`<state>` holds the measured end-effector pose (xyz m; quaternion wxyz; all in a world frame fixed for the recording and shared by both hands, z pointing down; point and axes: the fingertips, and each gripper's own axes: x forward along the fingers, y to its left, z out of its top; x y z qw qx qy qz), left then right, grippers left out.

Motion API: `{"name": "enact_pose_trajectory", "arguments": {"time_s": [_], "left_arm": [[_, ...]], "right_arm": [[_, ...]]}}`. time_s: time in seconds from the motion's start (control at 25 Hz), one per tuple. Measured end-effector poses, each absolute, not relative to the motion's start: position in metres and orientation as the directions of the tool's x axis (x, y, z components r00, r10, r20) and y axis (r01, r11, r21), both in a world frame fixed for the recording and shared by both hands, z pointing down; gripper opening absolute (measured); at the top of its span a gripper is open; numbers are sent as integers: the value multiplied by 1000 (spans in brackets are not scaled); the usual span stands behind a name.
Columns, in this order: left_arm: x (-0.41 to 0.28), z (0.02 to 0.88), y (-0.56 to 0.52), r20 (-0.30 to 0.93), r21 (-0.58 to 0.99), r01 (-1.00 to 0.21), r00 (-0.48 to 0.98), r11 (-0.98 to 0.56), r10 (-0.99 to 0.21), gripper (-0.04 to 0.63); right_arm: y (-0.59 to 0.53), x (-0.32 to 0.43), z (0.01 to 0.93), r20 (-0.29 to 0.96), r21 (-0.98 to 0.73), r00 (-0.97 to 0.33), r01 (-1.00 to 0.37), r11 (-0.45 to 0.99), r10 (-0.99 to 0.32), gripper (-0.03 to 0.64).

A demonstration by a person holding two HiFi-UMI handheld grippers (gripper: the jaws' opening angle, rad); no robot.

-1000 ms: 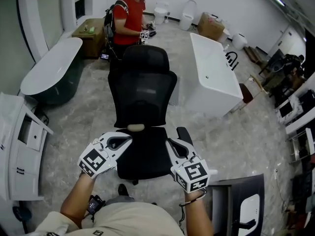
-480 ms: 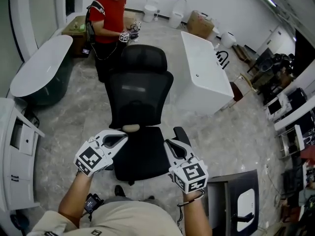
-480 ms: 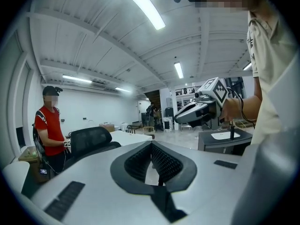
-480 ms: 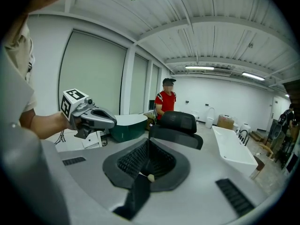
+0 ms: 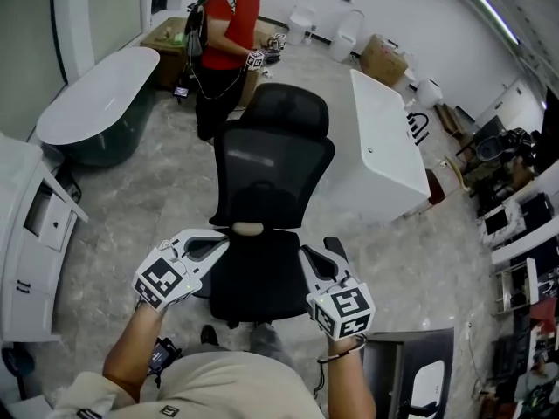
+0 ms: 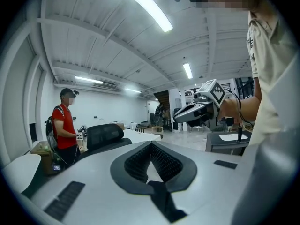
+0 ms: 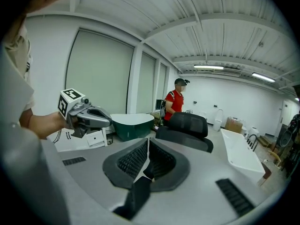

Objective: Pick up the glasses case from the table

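No glasses case and no table top with one shows clearly in any view. A small beige oblong thing (image 5: pixel 247 229) lies on a black office chair (image 5: pixel 272 168) where seat meets backrest; I cannot tell what it is. My left gripper (image 5: pixel 224 237) is held over the seat's left edge, jaws shut and empty (image 6: pixel 151 144). At the seat's right edge my right gripper (image 5: pixel 306 255) is also shut with nothing in it (image 7: pixel 148 142). Each gripper shows in the other's view: the right gripper (image 6: pixel 197 112) and the left gripper (image 7: pixel 86 116).
A person in a red shirt (image 5: pixel 229 33) stands behind the chair holding grippers. A white bathtub (image 5: pixel 384 138) stands at the right, a dark-sided tub (image 5: pixel 96 94) at the left, a white cabinet (image 5: pixel 35 234) at the near left, and a dark desk (image 5: pixel 419 374) at the lower right.
Both grippers have shifted sideways a little and stay shut and empty. The head view has swung, so the chair and the person in red sit further right in it.
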<state>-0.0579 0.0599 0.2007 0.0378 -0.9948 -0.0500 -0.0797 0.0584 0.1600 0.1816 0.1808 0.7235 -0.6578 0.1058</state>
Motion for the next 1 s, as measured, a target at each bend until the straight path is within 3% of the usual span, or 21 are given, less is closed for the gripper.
{"name": "enact_pose_trajectory", "arguments": {"time_s": [0.4, 1.0], "left_arm": [[-90, 204, 19, 211, -60, -67, 974, -996, -78, 15], [-84, 243, -6, 305, 6, -231, 927, -973, -218, 15]], "right_arm": [[93, 66, 196, 392, 75, -42, -994, 78, -919, 25], [16, 110, 263, 487, -21, -211, -973, 230, -848, 26]]}}
